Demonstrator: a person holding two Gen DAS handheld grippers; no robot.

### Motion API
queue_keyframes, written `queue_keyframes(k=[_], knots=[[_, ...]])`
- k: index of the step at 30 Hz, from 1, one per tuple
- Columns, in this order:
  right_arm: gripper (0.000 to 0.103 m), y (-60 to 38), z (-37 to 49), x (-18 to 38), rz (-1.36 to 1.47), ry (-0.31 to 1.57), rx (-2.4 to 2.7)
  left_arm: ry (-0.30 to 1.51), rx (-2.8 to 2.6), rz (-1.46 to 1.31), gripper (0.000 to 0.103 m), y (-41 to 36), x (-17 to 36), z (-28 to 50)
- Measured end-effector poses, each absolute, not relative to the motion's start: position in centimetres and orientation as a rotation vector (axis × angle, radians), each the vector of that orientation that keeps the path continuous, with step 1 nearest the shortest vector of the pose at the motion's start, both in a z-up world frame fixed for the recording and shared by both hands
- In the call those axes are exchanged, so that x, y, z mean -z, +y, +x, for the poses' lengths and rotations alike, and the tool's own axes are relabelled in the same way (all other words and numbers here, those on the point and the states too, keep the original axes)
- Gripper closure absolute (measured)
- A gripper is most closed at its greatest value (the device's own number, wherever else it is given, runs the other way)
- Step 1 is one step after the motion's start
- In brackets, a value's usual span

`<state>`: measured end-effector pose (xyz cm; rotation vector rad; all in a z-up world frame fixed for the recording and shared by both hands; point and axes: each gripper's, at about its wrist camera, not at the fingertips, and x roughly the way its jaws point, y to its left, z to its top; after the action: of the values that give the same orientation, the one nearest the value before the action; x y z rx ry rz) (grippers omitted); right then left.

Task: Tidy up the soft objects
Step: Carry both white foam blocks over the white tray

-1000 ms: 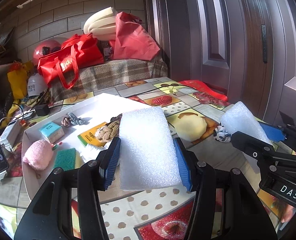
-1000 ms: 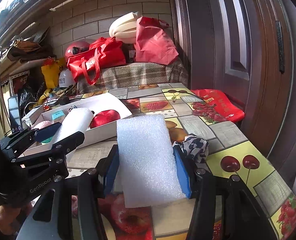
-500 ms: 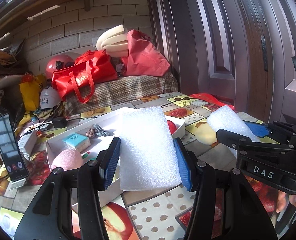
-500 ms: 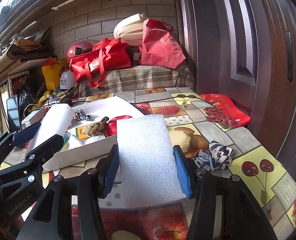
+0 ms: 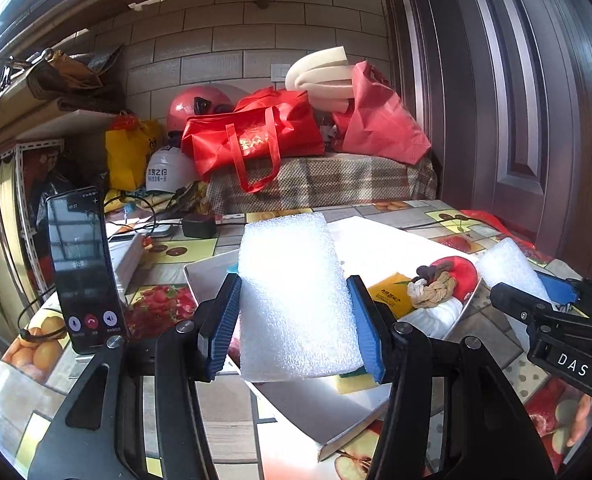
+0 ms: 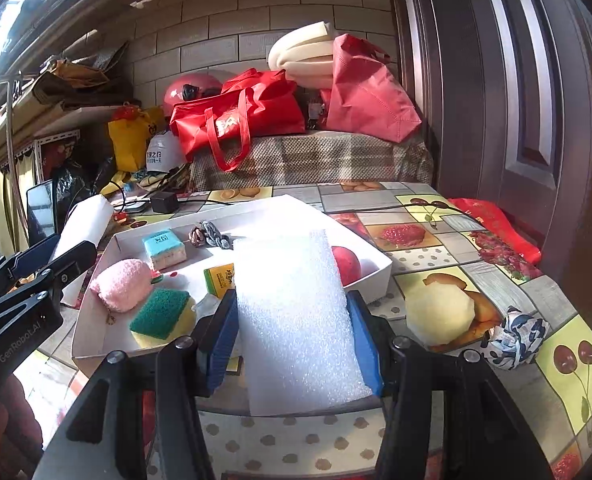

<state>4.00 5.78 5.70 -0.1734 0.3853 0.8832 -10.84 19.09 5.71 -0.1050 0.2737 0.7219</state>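
Each gripper clamps a white foam block between blue pads. My left gripper (image 5: 296, 312) holds its foam block (image 5: 296, 296) above the near-left corner of the white tray (image 5: 320, 420). My right gripper (image 6: 291, 332) holds a second foam block (image 6: 300, 320) just in front of the white tray (image 6: 107, 344). In the tray lie a pink plush (image 6: 121, 284), a green-and-yellow sponge (image 6: 159, 316), a teal sponge (image 6: 163, 248), a yellow packet (image 6: 219, 278), a knotted rope (image 5: 428, 292) and a red ball (image 6: 346, 264). The right gripper also shows at the right edge of the left wrist view (image 5: 552, 292).
A pale yellow ball (image 6: 442, 314) and a blue-white cloth (image 6: 516, 338) lie on the fruit-print tablecloth right of the tray. A phone (image 5: 81, 268) stands on a mount at the left. Red bags (image 6: 235, 120) and helmets sit behind the table; a dark door (image 6: 516, 80) stands on the right.
Both grippers have slid left with their foam blocks. In the left view the tray has shifted right and the phone has come in; in the right view the tray's contents have come into sight.
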Motion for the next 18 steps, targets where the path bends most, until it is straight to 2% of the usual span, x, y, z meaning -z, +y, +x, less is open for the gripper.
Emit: queue_keyframes(k=[18], knots=[[0.050, 12.8, 6.4, -5.5, -0.172, 0.430, -0.882, 0.306, -0.764, -0.123, 0.050, 23.8, -5.6, -8.8]])
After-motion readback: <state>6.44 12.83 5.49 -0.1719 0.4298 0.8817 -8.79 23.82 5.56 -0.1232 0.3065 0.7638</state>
